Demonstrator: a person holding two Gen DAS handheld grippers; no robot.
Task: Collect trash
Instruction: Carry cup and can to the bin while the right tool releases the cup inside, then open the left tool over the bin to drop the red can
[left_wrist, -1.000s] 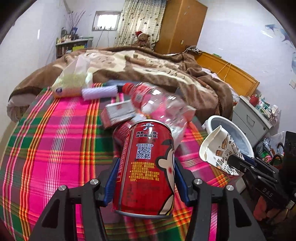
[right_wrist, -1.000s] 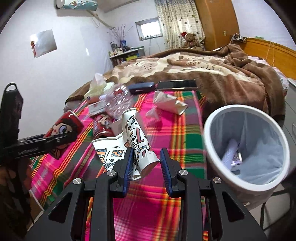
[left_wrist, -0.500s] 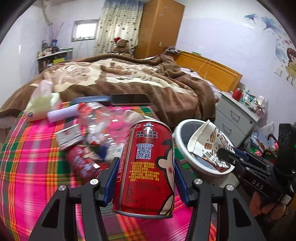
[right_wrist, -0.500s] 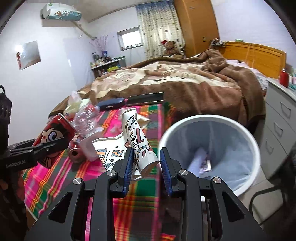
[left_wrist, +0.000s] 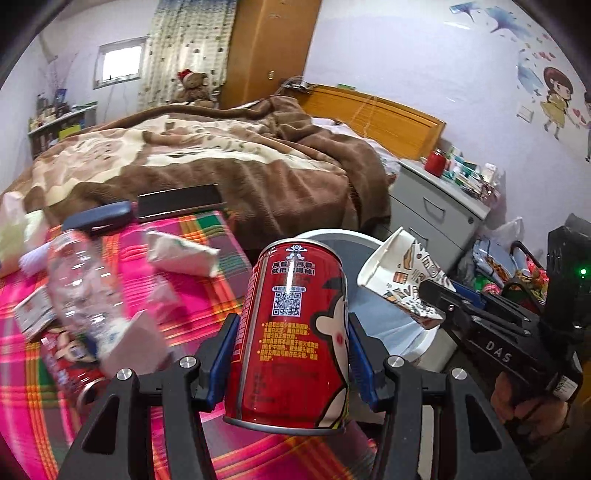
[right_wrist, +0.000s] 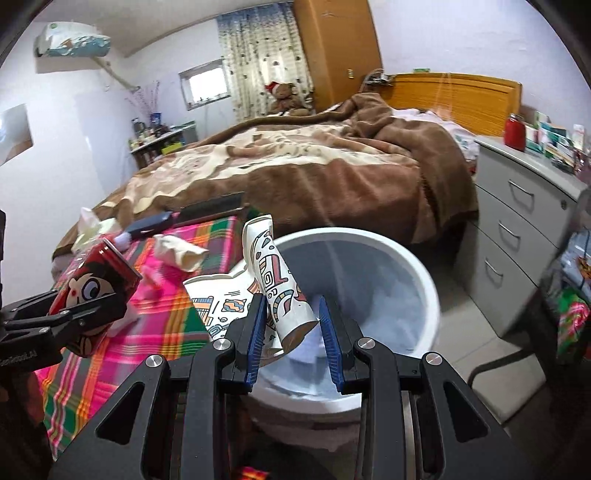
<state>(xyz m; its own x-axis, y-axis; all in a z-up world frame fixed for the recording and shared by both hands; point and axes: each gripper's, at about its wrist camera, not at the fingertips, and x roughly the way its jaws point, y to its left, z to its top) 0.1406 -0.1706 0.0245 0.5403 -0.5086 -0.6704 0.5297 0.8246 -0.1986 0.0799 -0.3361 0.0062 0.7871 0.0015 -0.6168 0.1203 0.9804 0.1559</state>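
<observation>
Red can (left_wrist: 291, 332) between left fingers (left_wrist: 221, 354)

bed (left_wrist: 258, 173): your main surface here, brown-and-cream blanket (right_wrist: 303, 166) bunched over most of it, and a pink/green plaid cloth (left_wrist: 207, 280) covering the near end
on the plaid cloth: you've got a clear plastic bottle (left_wrist: 81, 288) lying on its side (blurry), a crumpled white wrapper (left_wrist: 181, 253), a small flat carton (left_wrist: 33, 314) near the left edge and a red can (left_wrist: 70, 369) lying down by the near edge
where plaid meets blanket: dark blue case (left_wrist: 98, 221) with a black flat phone-like slab (left_wrist: 179, 201) just beside it
far end of bed: teddy bear (left_wrist: 192, 86) in a red hat
floor (right_wrist: 476, 354): white bin (right_wrist: 424, 291) stands on it, right against the bed corner; grey drawer unit (right_wrist: 524, 221) beside that
</observation>
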